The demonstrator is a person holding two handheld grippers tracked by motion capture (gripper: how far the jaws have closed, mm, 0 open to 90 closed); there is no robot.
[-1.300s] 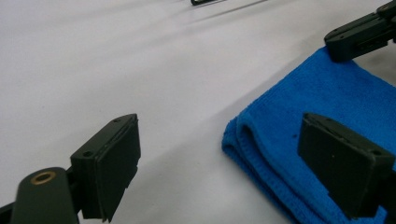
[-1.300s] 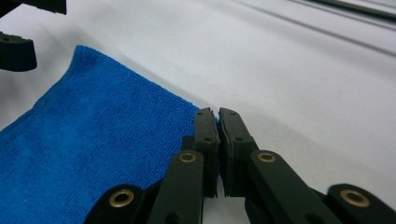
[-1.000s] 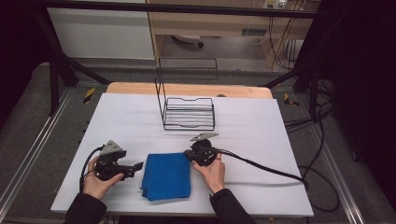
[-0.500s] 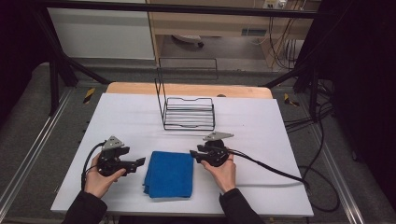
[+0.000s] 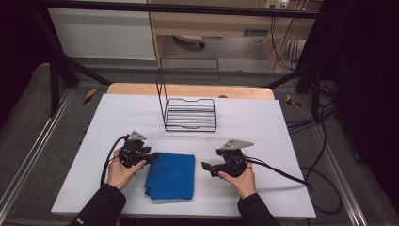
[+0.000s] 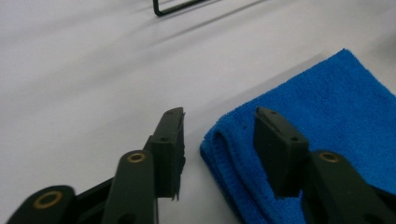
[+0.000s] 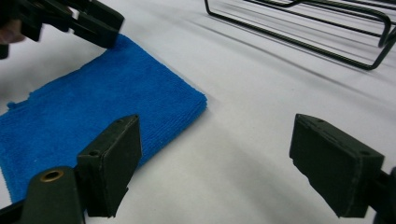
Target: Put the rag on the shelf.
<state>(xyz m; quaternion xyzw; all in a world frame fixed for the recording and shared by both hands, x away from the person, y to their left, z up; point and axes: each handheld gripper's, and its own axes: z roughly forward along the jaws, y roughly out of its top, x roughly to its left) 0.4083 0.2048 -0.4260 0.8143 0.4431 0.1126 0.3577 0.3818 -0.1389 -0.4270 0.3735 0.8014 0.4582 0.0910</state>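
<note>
From above, a folded blue cloth [image 5: 171, 175] lay on the white table [image 5: 263, 122], the left gripper [image 5: 153, 157] at its near-left corner, the right gripper [image 5: 205, 166] just beside it, jaws wide after opening, holding nothing. Along the left gripper [image 6: 219, 122], the closing jaws straddled that corner without pinching. Along the right gripper [image 7: 215, 140], the soft, light cloth [image 7: 93, 112] looked best gripped by its stacked edge.

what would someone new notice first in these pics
The bright blue folded cloth stands out on the white table, near its front edge. The left gripper is at the cloth's left corner, its jaws just closing around the folded edge. Behind stands a black wire rack.
</note>
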